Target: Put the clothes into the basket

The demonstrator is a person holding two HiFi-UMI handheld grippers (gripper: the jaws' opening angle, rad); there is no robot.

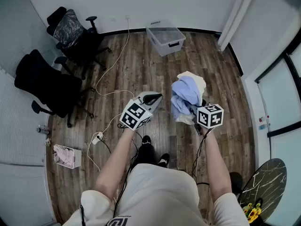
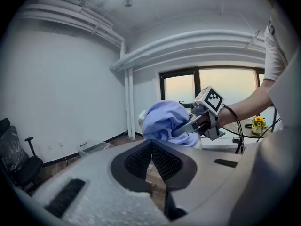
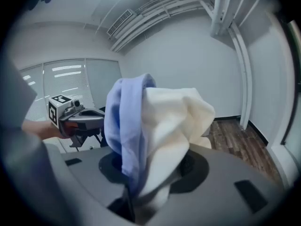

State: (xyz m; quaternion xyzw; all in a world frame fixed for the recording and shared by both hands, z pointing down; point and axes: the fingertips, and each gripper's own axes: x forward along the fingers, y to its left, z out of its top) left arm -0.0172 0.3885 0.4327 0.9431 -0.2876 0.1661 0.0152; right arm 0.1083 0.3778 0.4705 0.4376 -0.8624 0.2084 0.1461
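Note:
My right gripper is shut on a bundle of clothes, a light blue garment bunched with a cream one. I hold the bundle in the air above the wooden floor, and in the right gripper view it hides the jaw tips. My left gripper hovers just left of the bundle without touching it, and its jaws are shut with nothing between them. The left gripper view shows the blue garment clamped in the right gripper. A small white basket holding pink cloth stands on the floor at the far left.
A clear plastic bin sits on the floor by the far wall. Two black office chairs stand at the left. White cables and a power strip lie on the floor near my feet. A dark round table with yellow flowers is at the lower right.

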